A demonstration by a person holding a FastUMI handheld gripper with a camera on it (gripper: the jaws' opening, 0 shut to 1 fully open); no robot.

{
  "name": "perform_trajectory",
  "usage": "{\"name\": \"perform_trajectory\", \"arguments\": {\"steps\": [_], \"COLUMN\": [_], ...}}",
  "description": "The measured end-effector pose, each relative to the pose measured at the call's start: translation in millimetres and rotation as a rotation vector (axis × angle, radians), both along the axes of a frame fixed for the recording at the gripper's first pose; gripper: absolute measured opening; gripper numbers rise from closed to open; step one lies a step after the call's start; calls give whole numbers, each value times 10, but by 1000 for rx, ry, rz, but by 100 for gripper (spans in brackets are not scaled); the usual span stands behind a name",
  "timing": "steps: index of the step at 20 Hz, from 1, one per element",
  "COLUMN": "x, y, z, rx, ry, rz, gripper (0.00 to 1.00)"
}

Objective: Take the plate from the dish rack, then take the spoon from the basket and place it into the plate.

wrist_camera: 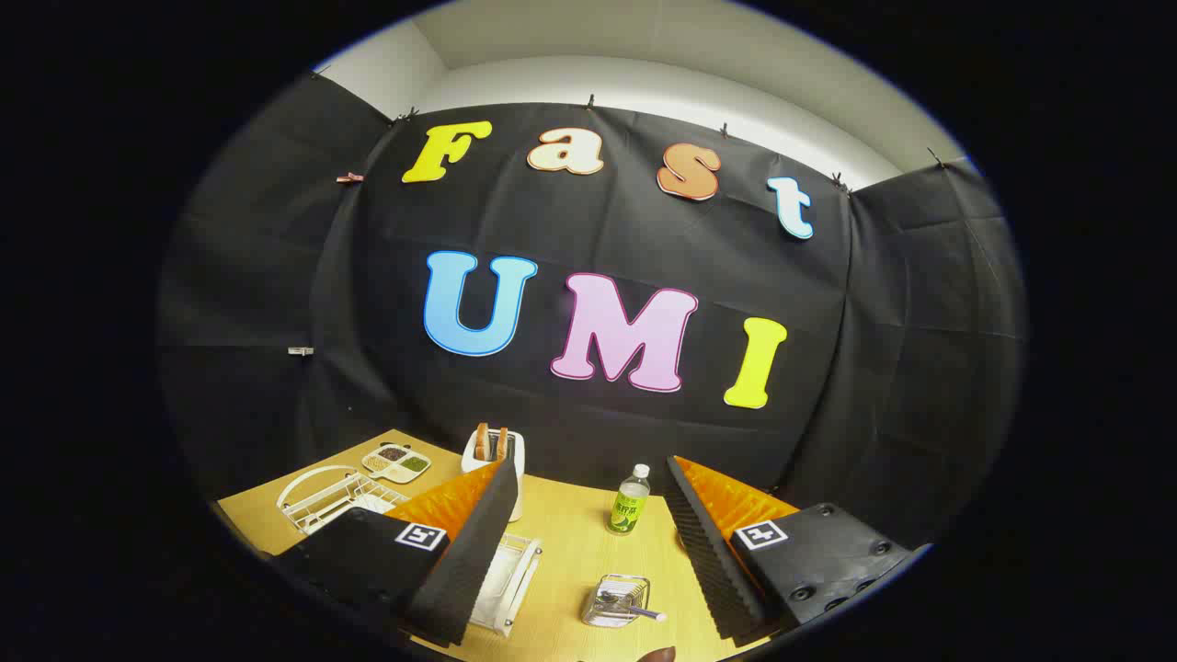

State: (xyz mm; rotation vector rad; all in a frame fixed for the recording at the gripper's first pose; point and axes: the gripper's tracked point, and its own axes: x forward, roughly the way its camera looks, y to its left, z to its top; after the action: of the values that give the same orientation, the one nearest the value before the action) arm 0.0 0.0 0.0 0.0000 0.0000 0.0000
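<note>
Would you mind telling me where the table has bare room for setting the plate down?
The gripper hangs with jaws open. Bare wood lies between them, bordered by the bottle, the spoon basket and the dish rack. The far-left corner is crowded: wire rack, divided tray, toaster.

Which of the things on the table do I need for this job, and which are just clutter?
Needed: dish rack with plate, just ahead of one finger; basket holding spoon, between the open tool fingers.

Clutter: bottle, toaster, divided tray, empty wire rack.
</note>
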Motion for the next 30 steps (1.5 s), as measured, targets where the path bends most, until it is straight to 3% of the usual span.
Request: {"name": "perform_trajectory", "arguments": {"steps": [17,22,30], "x": [63,147,363], "y": [13,206,759], "z": [-72,-186,-594], "rx": [7,17,53], "ry": [24,78,293], "rz": [-3,42,156], "gripper": [98,98,98]}}
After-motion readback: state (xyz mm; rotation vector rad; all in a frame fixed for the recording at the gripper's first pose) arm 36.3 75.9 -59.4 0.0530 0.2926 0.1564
